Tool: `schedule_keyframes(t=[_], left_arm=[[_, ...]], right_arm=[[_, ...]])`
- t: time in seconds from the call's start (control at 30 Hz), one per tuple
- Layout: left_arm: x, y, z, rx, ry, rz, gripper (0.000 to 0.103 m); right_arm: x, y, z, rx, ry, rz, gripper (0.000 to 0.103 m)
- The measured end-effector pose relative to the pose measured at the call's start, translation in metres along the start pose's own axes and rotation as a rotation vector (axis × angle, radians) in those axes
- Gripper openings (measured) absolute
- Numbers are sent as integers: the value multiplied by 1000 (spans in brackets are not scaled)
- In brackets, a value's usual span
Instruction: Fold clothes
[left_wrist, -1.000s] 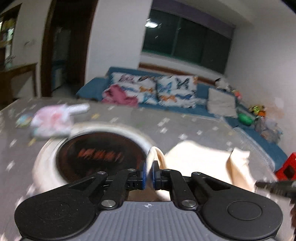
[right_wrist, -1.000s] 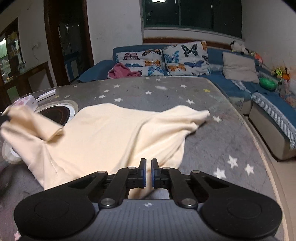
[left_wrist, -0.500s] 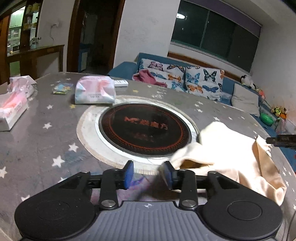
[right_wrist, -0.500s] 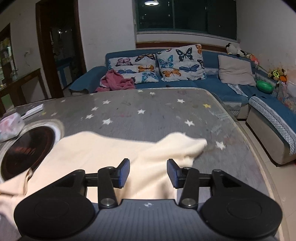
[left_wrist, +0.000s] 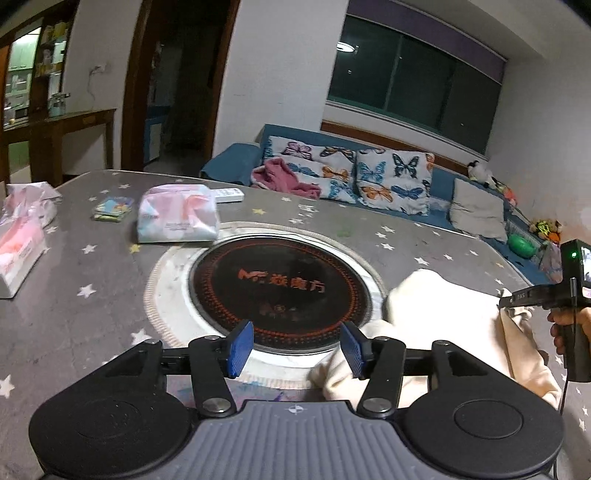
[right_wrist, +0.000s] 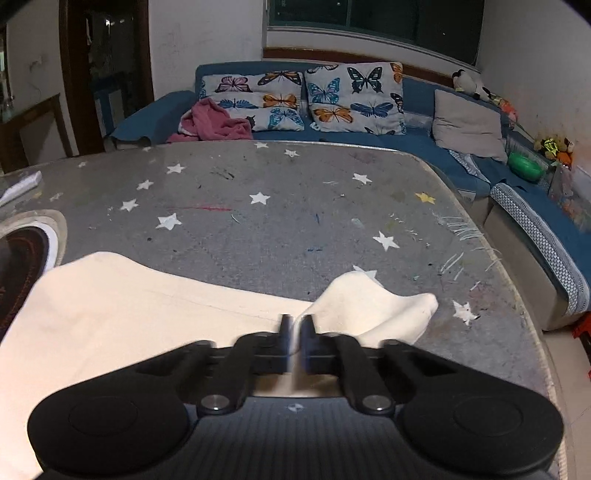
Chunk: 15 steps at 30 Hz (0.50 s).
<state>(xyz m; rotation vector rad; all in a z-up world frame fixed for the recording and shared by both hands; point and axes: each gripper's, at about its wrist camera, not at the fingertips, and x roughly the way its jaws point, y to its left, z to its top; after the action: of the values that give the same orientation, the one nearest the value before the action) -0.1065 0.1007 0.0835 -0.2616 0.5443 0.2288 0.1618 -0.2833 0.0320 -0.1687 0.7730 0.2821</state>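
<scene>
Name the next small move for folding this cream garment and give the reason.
Probably lift the right gripper, whose jaws are shut on the cream garment, and carry that fold across. The left gripper has just opened with nothing between its jaws, so it should close on the near edge beside it.

Cream garment (right_wrist: 155, 317) lying mostly flat on the grey starred table (right_wrist: 295, 206), one corner bunching upward, near edge overlapping the round black inset (left_wrist: 280, 288).
</scene>
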Motion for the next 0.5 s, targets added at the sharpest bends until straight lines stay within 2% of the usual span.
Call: schedule_keyframes(t=[0.1,0.27,0.5], left_arm=[[6,-18,4,27,3,-67,55],[16,-57,8,94,7,-188,55],[37,-122,0,178,72,-367,55]], right_arm=[[-21,-7,-2,-8,-46,-15,2],[-82,-30,-4,-7,-161,-58,2],[-172,-64,-36,8,-274,-151,2]])
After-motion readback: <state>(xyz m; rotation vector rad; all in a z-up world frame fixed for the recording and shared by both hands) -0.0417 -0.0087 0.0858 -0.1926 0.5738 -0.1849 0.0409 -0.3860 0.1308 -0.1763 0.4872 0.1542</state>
